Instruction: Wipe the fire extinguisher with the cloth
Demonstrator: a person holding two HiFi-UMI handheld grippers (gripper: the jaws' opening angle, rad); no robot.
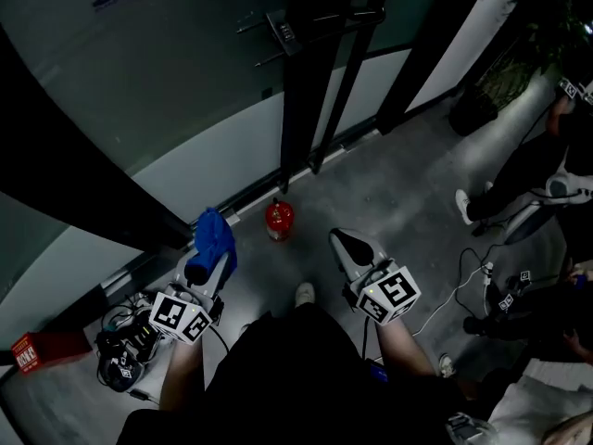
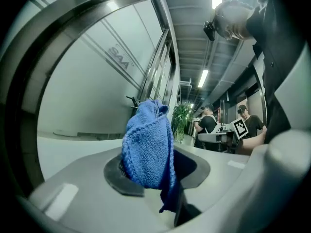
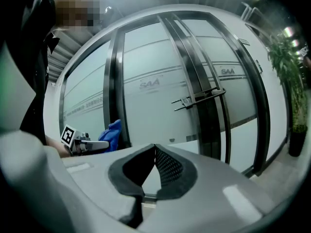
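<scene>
Two grippers are held above the grey floor (image 1: 389, 193). The left gripper (image 1: 202, 267) is clamped on a bunched blue cloth (image 2: 147, 147), at about eight o'clock from the red fire extinguisher (image 1: 280, 219) and apart from it. The right gripper (image 3: 155, 148), at about four o'clock from it, has its jaws pressed together with nothing between them. The fire extinguisher stands on the floor close to the glass wall (image 1: 167, 109).

"SAA" on the glass wall (image 3: 146, 106)
</scene>
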